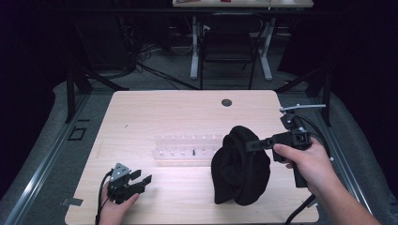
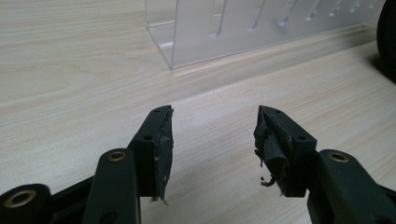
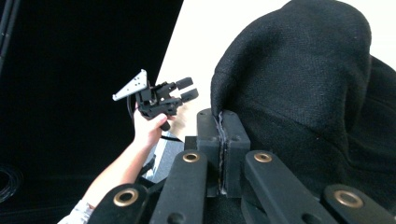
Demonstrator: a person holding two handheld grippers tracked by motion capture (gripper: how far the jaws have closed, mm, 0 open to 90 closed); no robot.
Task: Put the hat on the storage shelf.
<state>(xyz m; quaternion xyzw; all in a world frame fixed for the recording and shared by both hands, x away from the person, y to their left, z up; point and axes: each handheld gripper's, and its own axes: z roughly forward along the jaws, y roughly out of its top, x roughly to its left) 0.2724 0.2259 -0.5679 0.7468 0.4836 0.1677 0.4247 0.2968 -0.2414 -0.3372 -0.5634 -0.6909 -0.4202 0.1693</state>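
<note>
Right claw (image 1: 251, 145): held in the person's right hand (image 1: 305, 159) at the right side of the pale wooden desk (image 1: 187, 112), body roughly level, jaws pointing left across the desk. Jaws fully closed, pinching an edge of the black knitted fabric cap (image 1: 240, 166). In the right gripper view the two pads meet flat against each other with a thin fold of the cap's rim (image 3: 219, 119) caught between them. The cap hangs from the pinch point as a slack, bulging pouch; its lower part reaches down to the desk surface near the front edge, right of centre.

Left claw (image 1: 143, 179): held in the left hand (image 1: 115, 204) at the front left of the desk, low over the surface, tilted slightly, jaws pointing right toward the cap. Jaws stand apart with nothing between them; the left gripper view shows bare wood in the gap, worn black pads (image 2: 163, 149) frayed at the edges.

Clear plastic rack with a row of slots (image 1: 187, 147): lies across mid-desk, just left of the cap, beyond the left claw.
</note>
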